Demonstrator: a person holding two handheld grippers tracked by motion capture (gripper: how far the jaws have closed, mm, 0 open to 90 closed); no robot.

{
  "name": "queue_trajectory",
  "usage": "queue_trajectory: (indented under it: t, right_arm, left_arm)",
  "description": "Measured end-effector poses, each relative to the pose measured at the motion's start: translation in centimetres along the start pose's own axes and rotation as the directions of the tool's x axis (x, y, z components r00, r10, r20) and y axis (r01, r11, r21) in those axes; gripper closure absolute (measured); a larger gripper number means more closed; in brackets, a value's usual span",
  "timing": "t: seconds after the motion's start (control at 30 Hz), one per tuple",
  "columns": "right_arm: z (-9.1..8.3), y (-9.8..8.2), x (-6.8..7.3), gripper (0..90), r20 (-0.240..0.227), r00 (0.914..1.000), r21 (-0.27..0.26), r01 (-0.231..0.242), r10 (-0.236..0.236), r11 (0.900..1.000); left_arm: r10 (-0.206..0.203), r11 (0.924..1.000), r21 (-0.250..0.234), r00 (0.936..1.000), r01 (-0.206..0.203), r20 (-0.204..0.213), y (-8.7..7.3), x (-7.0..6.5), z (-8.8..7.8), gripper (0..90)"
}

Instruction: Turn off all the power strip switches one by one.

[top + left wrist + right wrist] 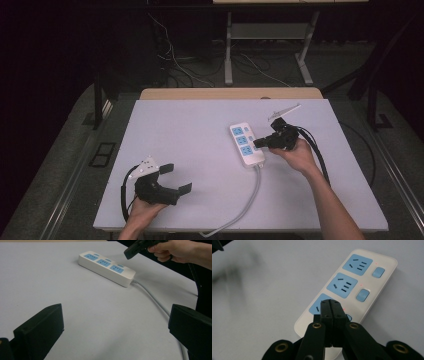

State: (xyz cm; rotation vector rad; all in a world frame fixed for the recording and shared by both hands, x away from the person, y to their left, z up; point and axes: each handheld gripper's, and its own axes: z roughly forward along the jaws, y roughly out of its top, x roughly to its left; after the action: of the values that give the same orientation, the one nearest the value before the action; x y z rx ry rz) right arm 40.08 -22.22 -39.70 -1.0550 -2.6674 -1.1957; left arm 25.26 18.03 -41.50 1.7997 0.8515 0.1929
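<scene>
A white power strip (246, 144) with three blue sockets and three blue switches lies right of centre on the white table; its grey cable (249, 199) runs off the front edge. My right gripper (259, 142) hovers at the strip's right side, jaws pressed together with nothing between them. In the right gripper view its tips (331, 305) sit over the power strip (352, 282) at the nearest socket, beside that socket's switch. My left gripper (176, 178) rests open near the table's front left corner, with bare table between its jaws (115, 327). The left gripper view has the power strip (107, 267) farther off.
The table's bare white top (180, 135) spreads left of the strip. Beyond the far edge stand desk legs (228, 47) and loose floor cables (175, 65). The right gripper's black cable (317, 150) trails along the forearm.
</scene>
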Motion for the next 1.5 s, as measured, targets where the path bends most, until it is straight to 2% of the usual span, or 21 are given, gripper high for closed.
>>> queue_trajectory:
  t: [0.1,0.4,0.6,1.0,1.5]
  right_arm:
    - [0.5,-0.1,-0.2,89.7,0.015,0.9999,0.009,0.003,-0.003,1.0]
    - [1.8,-0.4,-1.0,89.7,0.036,0.9991,0.035,-0.026,0.025,0.999]
    - [2.2,-0.8,-1.3,89.7,0.034,0.9986,0.01,-0.04,0.04,0.999]
    - [2.0,-1.3,-1.7,90.0,0.029,0.9982,-0.014,-0.051,0.052,0.999]
    - [2.1,-1.2,-1.4,90.0,0.051,0.9986,-0.002,-0.013,0.013,1.0]
  left_arm:
    - [-0.001,1.0,0.001,1.0,0.001,0.0,0.0,0.0,0.0,0.0]
    - [0.001,1.0,0.001,1.0,-0.001,-0.001,0.0,0.0,0.0,0.0]
    - [0.001,1.0,0.004,1.0,-0.001,-0.007,0.0,0.1,0.0,0.0]
    - [0.004,1.0,0.008,1.0,-0.004,-0.003,0.0,0.0,0.1,0.0]
    - [0.009,0.9998,0.015,1.0,-0.009,-0.002,-0.1,-0.1,0.2,0.0]
